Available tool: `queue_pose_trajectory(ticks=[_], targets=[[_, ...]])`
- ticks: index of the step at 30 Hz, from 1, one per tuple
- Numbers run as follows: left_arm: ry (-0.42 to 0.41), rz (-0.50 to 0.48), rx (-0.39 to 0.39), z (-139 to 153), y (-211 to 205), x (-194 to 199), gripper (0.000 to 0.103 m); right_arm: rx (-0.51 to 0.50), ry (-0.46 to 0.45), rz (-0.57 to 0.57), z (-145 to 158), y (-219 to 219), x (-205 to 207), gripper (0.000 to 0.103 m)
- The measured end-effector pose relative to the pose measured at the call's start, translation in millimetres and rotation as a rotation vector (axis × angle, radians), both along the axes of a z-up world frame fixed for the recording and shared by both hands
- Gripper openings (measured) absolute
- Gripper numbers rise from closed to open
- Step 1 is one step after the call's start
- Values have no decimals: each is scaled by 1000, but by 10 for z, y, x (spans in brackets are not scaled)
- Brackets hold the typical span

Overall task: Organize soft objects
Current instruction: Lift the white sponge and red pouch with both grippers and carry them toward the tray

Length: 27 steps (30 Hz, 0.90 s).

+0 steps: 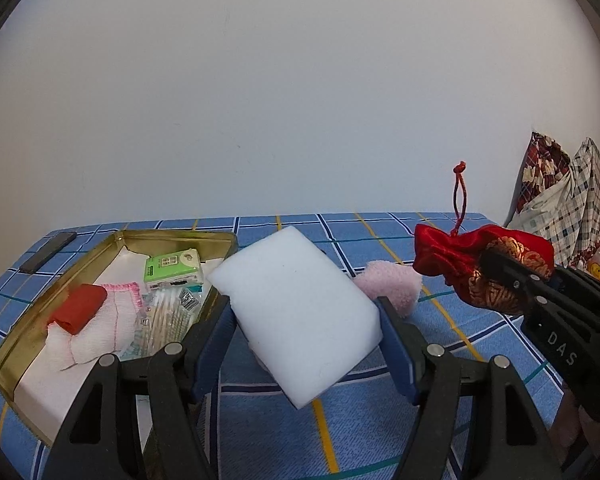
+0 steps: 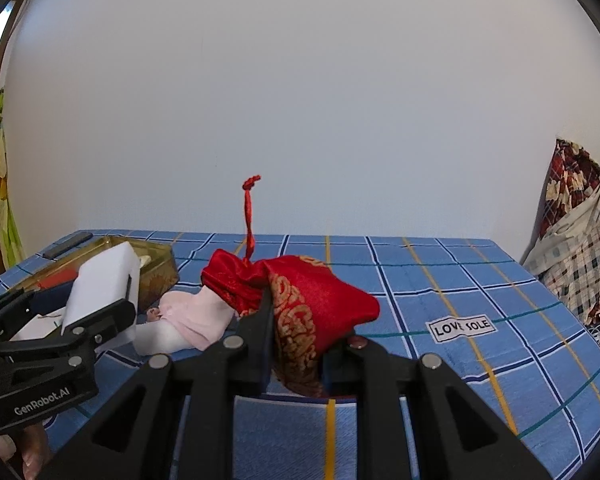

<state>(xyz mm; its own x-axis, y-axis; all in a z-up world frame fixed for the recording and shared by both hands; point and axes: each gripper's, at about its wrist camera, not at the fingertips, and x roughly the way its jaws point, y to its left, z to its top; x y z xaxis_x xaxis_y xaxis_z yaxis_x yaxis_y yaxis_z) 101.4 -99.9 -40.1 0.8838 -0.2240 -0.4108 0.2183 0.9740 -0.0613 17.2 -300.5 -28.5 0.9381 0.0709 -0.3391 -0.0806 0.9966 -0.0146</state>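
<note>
My left gripper is shut on a white foam block, held tilted above the blue checked cloth. The same block and the left gripper show at the left of the right wrist view. My right gripper is shut on a red and gold drawstring pouch, lifted off the cloth with its red cord sticking up. In the left wrist view the pouch hangs at the right in the right gripper. A pink fluffy item lies on the cloth between them.
An open gold tin at the left holds a red roll, a pink-edged white cloth, a green tissue pack and plastic packets. A dark flat bar lies at the far left corner. Patterned fabric is piled at the right.
</note>
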Motion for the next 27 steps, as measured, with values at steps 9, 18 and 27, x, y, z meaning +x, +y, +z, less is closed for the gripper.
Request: queue_pose_trajectory(ticks=[9, 18, 27], targets=[[-23, 11, -3, 3, 58, -40, 71, 2, -37, -2, 4, 20, -93, 18], [-73, 31, 3, 28, 77, -141, 71, 9, -55, -5, 9, -2, -113, 18], [-103, 54, 2, 43, 108, -208, 71, 14, -69, -5, 17, 12, -159, 18]])
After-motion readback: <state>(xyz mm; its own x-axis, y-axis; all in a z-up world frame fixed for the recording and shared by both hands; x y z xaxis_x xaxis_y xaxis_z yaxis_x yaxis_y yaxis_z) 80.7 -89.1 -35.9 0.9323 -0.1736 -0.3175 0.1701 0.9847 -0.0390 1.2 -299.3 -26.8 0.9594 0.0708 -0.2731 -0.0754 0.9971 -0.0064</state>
